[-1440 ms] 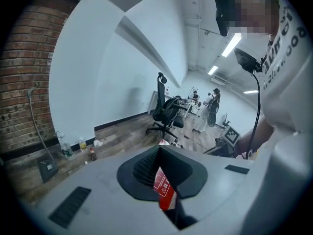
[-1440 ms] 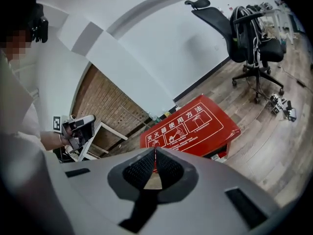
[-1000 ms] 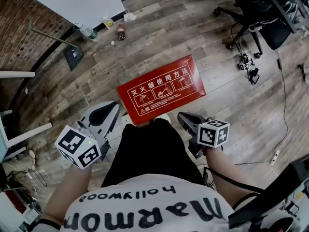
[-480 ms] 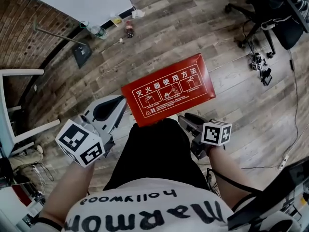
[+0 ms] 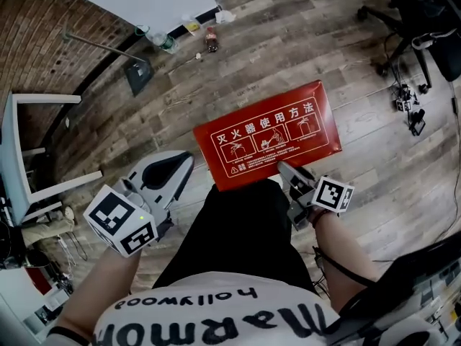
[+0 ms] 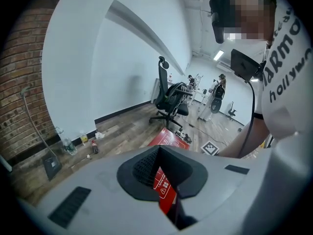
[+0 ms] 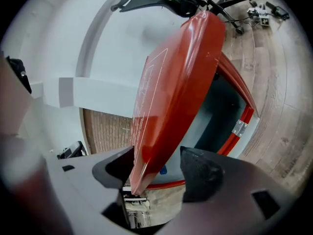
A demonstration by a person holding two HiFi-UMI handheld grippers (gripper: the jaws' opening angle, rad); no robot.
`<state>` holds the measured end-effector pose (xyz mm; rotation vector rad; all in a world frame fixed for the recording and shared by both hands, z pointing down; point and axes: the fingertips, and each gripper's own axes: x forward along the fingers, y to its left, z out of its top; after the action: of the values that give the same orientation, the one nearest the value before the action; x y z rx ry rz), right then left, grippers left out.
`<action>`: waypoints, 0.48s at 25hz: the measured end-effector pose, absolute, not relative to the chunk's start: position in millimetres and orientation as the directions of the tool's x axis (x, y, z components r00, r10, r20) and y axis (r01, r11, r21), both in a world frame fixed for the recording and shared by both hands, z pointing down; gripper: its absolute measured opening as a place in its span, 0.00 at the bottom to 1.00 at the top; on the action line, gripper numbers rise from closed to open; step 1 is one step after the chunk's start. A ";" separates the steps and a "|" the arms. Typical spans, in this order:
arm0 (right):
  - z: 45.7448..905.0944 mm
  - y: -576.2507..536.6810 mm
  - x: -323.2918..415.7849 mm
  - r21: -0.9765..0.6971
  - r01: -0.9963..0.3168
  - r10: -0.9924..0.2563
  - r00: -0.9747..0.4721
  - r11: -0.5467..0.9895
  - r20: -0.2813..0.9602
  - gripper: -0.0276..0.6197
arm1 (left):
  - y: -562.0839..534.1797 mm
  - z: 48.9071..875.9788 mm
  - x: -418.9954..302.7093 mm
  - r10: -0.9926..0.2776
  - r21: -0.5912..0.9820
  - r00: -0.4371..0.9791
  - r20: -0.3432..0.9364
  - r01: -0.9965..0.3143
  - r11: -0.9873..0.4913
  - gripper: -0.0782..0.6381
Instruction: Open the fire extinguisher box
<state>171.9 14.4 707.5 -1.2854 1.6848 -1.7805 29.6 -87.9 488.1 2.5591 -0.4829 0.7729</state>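
Note:
The fire extinguisher box's red lid (image 5: 277, 132), printed with white instruction panels, stands lifted off the box on the wooden floor. In the right gripper view the lid (image 7: 171, 82) tilts up over the box's dark inside (image 7: 220, 111), with a metal hinge (image 7: 239, 128) on the rim. My right gripper (image 5: 288, 173) is at the lid's near edge. Its jaws are opening, and the lid's edge sits between them (image 7: 159, 168) with a gap to the right pad. My left gripper (image 5: 184, 163) hangs left of the box, jaws together and empty (image 6: 159, 151).
A black office chair (image 5: 425, 13) stands at the far right, with cables and small devices (image 5: 410, 110) on the floor beside it. Bottles (image 5: 210, 40) lie along the white wall. A white frame (image 5: 29, 150) stands by the brick wall. The person's dark-clad legs (image 5: 238, 229) are just below the box.
The red lid now sits farther right and higher in the head view. My right gripper has followed its near edge. The left gripper has barely moved.

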 end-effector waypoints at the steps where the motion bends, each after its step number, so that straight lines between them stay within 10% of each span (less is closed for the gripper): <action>1: 707.0 10.6 170.6 -0.930 -0.307 -0.785 -0.518 -0.201 0.340 0.47 | -88.2 487.5 28.3 -0.202 0.290 0.783 0.588 -0.437 -0.851 0.12; 12: 663.4 2.3 162.3 -0.978 -0.187 -0.831 -0.525 -0.096 0.182 0.46 | -93.4 478.3 29.3 -0.185 0.290 0.806 0.563 -0.402 -0.868 0.12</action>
<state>162.3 2.3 663.4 -1.1126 1.6764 -1.6662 29.3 -93.4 478.3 2.5923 -0.4413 0.7500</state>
